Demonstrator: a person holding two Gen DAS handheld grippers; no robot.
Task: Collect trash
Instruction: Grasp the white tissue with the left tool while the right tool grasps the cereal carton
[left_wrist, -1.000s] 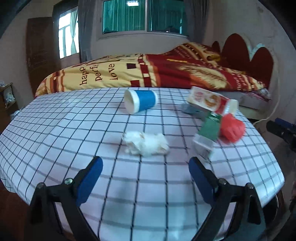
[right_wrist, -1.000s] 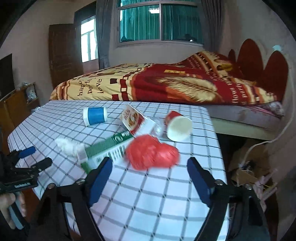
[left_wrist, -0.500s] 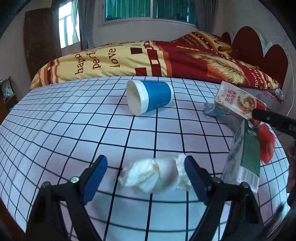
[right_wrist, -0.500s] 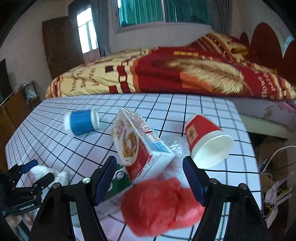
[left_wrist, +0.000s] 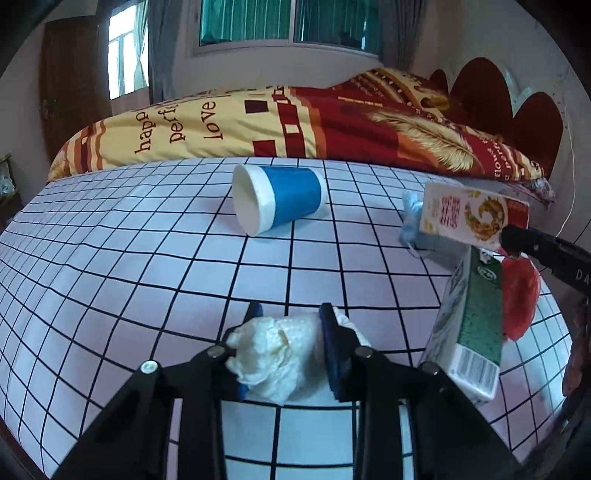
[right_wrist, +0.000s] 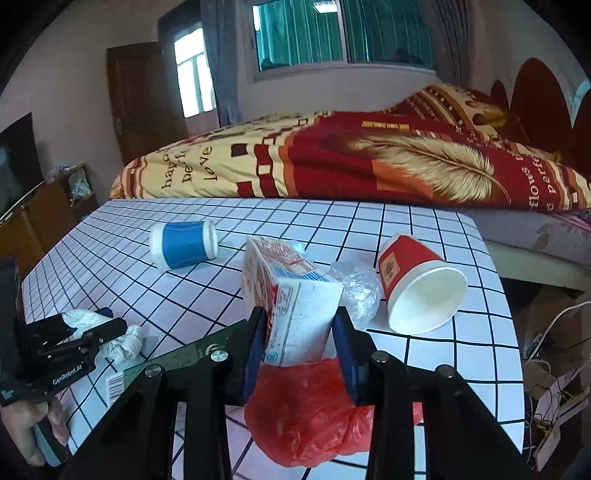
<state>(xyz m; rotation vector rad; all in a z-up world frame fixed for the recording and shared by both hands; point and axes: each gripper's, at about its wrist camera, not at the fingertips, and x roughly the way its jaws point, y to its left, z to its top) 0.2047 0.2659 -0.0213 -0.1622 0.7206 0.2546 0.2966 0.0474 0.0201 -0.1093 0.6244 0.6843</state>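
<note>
A crumpled white tissue (left_wrist: 277, 350) lies on the checked tablecloth (left_wrist: 147, 258), squeezed between the blue pads of my left gripper (left_wrist: 291, 325), whose jaws are closing on it. In the right wrist view a red-and-white carton (right_wrist: 295, 302) stands tilted between the pads of my right gripper (right_wrist: 301, 332). Those jaws are closing too and both pads touch the carton's sides. Under that gripper lies a red plastic bag (right_wrist: 310, 410). The left wrist view shows the carton (left_wrist: 469, 216) at far right.
A blue paper cup (left_wrist: 280, 199) lies on its side mid-table. A green carton (left_wrist: 469, 325) leans beside the tissue. A red paper cup (right_wrist: 417, 284) and clear plastic wrap (right_wrist: 356, 288) lie right of the carton. A bed (right_wrist: 369, 166) borders the far edge.
Both grippers moved forward over the table. The left jaws drew in from wide open onto the tissue. The right jaws narrowed around the red-and-white carton.
</note>
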